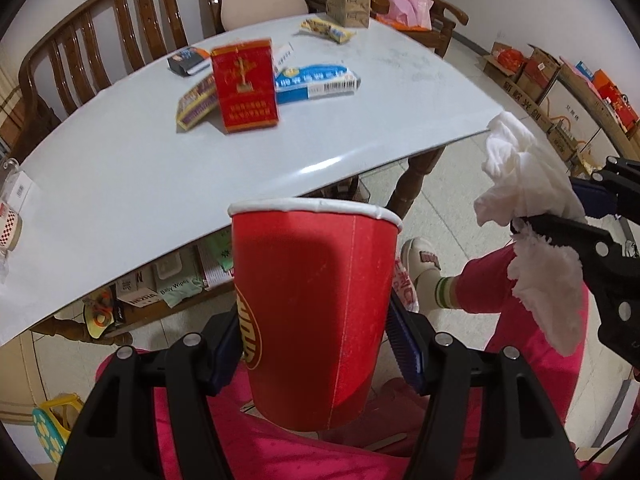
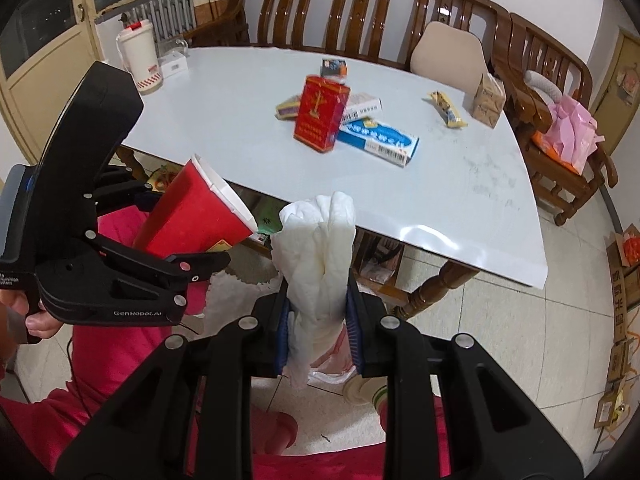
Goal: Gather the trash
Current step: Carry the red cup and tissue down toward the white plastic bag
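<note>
My left gripper (image 1: 316, 336) is shut on a red paper cup (image 1: 312, 312), held upright in front of the table's near edge; it shows tilted in the right wrist view (image 2: 192, 212). My right gripper (image 2: 318, 332) is shut on a crumpled white tissue (image 2: 320, 240), just right of the cup; the tissue shows at the right in the left wrist view (image 1: 532, 208). On the white table (image 2: 460, 200) a red cigarette pack (image 2: 320, 112) stands among a blue-white box (image 2: 380, 140), a yellow-purple packet (image 1: 196, 104), a dark small box (image 1: 188, 60) and a snack wrapper (image 2: 448, 110).
A white kettle (image 2: 138, 56) and a white box (image 2: 174, 65) stand at the table's far left corner. A tan carton (image 2: 489, 100) sits at the far right. Wooden benches (image 2: 360, 4) surround the table. Cardboard boxes (image 1: 536, 76) line the wall. My pink-clad legs (image 1: 520, 280) are below.
</note>
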{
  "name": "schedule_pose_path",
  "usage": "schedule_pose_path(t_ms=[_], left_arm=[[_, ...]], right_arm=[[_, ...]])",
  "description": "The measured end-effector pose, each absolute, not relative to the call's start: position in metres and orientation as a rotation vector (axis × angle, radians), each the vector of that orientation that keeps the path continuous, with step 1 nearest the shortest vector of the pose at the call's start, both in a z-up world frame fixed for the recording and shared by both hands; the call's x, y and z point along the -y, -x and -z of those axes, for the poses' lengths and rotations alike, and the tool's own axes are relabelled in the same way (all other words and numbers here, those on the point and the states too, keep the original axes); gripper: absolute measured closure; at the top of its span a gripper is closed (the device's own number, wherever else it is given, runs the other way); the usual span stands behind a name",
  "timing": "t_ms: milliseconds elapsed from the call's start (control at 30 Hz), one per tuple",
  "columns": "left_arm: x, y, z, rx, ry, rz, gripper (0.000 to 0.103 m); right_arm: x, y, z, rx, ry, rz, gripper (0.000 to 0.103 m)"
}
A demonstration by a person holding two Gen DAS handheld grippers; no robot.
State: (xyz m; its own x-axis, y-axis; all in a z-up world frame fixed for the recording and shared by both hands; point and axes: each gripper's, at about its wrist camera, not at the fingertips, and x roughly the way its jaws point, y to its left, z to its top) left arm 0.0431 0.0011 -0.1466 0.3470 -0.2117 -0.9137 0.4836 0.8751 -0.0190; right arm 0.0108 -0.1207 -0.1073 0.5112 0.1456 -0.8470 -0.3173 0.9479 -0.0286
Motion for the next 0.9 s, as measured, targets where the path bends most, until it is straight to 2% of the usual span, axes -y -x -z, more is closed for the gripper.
schedule_pose_path(t_ms=[900], left_arm=[[0.030, -0.084, 0.287, -1.392, -0.265, 0.485, 0.041]], right_arm=[[0.151, -0.053, 0.249, -1.225, 0.108, -0.180, 0.079]])
